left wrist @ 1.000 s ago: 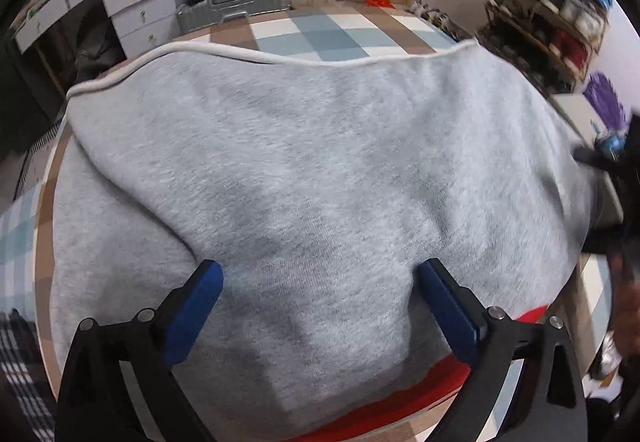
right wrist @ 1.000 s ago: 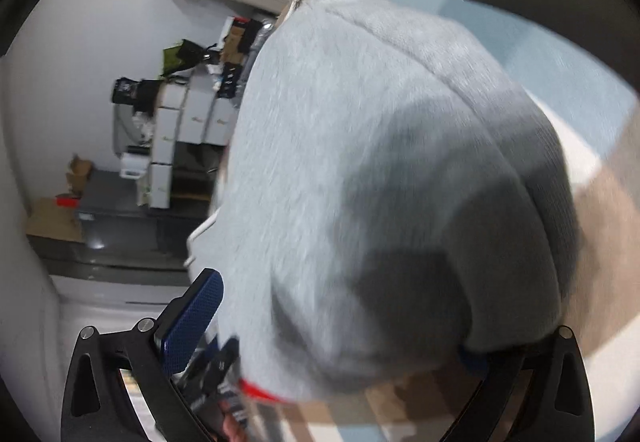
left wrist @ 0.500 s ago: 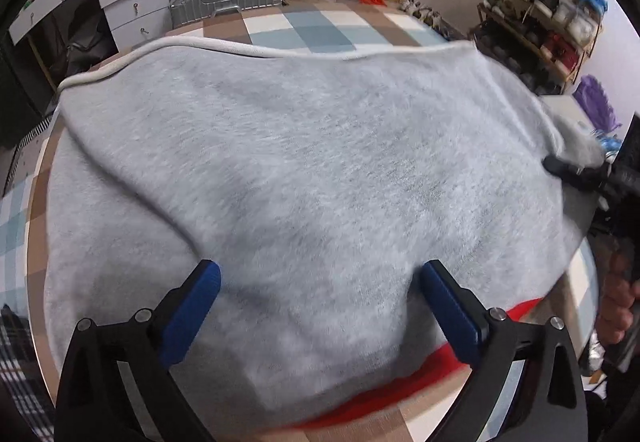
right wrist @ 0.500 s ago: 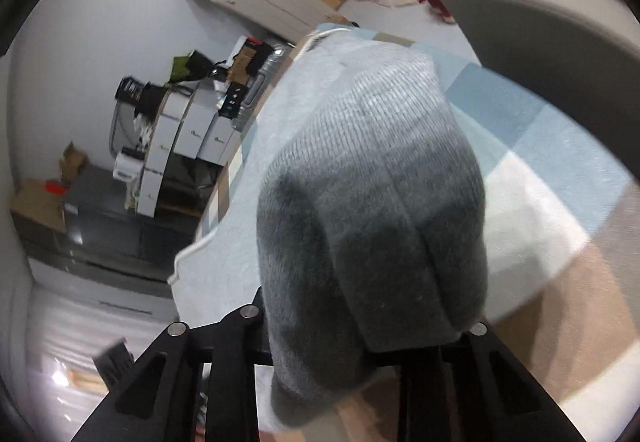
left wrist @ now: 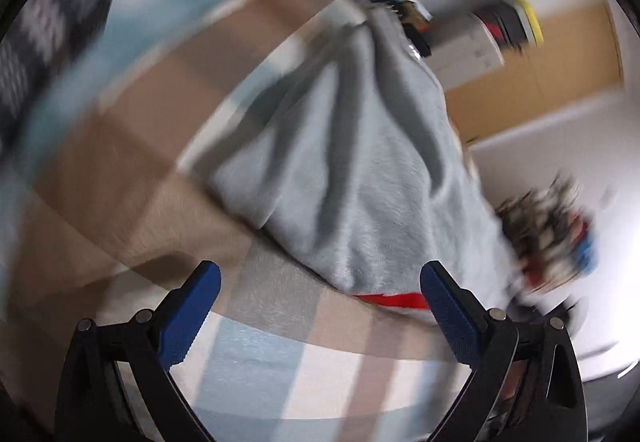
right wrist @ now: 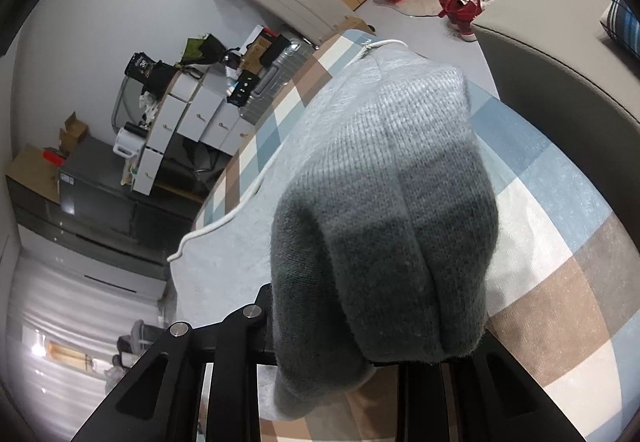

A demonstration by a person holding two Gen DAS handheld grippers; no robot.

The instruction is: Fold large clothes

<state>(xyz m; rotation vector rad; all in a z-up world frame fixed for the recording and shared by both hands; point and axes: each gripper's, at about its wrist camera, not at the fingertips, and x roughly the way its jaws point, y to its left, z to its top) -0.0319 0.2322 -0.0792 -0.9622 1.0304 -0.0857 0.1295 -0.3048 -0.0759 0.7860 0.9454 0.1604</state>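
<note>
Here the checked blanket (right wrist: pixel 560 226), in blue, cream and brown squares, carries everything, and the grey sweatshirt (right wrist: pixel 240 254) lies spread over its middle and toward its far edge, where a white cord (right wrist: pixel 256 185) trails along the garment's border. Its ribbed cuff (right wrist: pixel 384 209), a denser knit than the soft fleece of the body, bunches up directly in front of the right gripper (right wrist: pixel 372 358), whose jaws have just been closing and now pinch that cuff between them, the fingertips hidden under the cloth. In the left wrist view, badly blurred, the same sweatshirt rises in long slack folds from the blanket, with a strip of red lining or trim (left wrist: pixel 390 298) showing at its near hem. The left gripper (left wrist: pixel 320 306) hangs over the blanket's near part with its blue pads (left wrist: pixel 192 314) spread wide and nothing between them. The step in hand looks like carrying the sleeve inward across the body. To do it well, I would keep the pinch firm on the ribbing, lift only enough for the sleeve to clear the fleece, and lay it flat without twisting. The free gripper would best press on the body or take the hem so the garment does not drag. Fleece this thick should hold a fold, though it may spring back if released early.
</note>
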